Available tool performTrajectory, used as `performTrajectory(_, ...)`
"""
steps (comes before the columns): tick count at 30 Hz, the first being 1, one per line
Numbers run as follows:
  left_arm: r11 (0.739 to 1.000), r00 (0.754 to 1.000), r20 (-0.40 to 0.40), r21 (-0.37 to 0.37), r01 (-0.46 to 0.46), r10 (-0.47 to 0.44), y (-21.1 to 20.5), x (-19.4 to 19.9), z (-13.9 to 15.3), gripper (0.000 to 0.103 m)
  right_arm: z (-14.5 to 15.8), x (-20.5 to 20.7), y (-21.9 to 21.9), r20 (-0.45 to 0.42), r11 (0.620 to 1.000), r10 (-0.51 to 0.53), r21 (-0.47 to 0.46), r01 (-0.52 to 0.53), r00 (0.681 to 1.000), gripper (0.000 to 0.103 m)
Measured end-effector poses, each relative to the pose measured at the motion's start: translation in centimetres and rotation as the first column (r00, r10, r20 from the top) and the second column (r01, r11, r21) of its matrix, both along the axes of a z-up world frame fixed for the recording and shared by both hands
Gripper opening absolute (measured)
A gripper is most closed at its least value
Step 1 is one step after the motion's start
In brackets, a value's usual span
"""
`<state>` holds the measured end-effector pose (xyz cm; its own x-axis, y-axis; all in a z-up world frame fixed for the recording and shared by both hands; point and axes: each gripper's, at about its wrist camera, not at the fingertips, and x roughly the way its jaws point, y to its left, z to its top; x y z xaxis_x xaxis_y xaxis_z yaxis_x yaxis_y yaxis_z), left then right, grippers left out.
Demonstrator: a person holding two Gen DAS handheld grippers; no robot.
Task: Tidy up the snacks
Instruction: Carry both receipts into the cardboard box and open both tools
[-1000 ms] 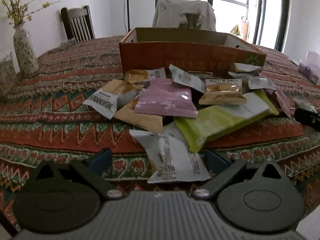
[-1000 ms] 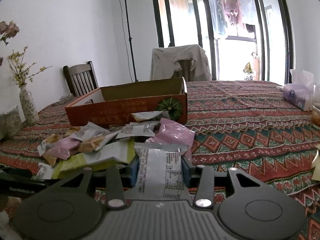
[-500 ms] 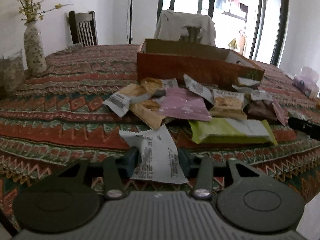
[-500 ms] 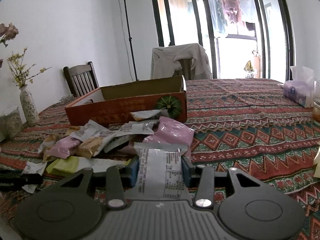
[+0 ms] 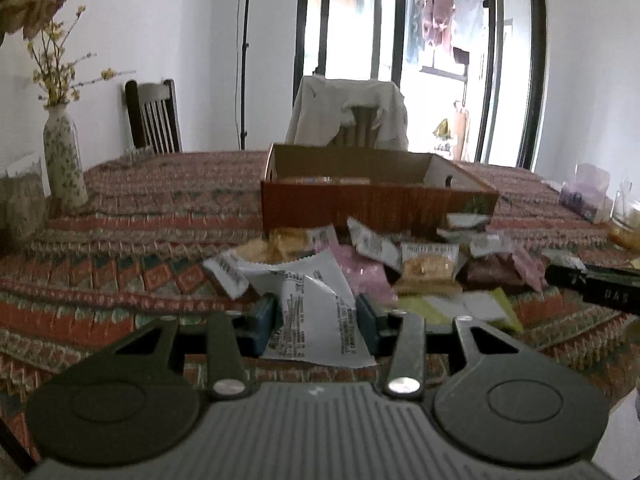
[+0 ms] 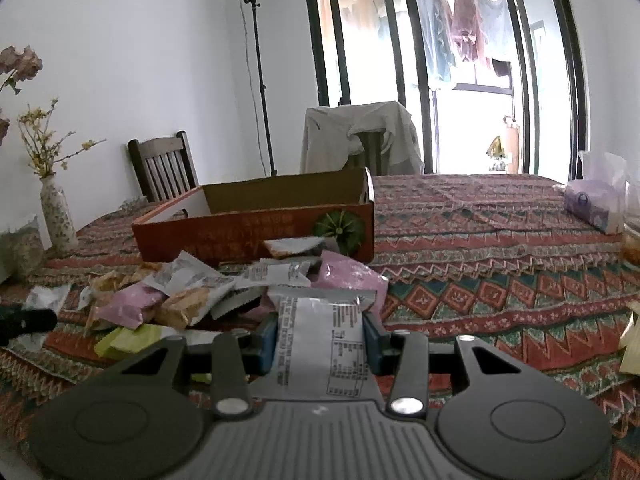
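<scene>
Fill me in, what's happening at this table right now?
A person is sorting snacks with a handheld claw in each hand. The left claw is shut on a white snack packet, lifted off the pile of packets on the patterned tablecloth. The right claw is shut on another white packet. Both point toward the open cardboard box behind the pile; neither packet is in it yet.
</scene>
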<state>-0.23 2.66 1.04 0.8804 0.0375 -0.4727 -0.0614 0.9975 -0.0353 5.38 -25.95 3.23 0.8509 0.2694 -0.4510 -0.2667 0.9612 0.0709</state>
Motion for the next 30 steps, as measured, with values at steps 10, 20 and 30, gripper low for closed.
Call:
performTrajectory(10,0.999,0.996,0.085,-0.024,0.030,-0.028,-0.8,4.3,2.5,0.045,2.3,2.4,1.1,0.091,1.000,0.009,-0.012,-0.008,0.996,0.042)
performTrajectory(20,0.999,0.987,0.157,-0.015,0.045,-0.042,-1.6,10.8,5.9,0.045,6.1,9.0,3.2,0.185,1.000,0.010,0.010,-0.013,0.983,0.042)
performTrajectory(30,0.999,0.979,0.201,-0.038,-0.020,0.027,-1.4,18.6,7.7,0.045,7.7,18.3,5.9,0.191,0.999,-0.015,0.040,0.008,0.981,0.042)
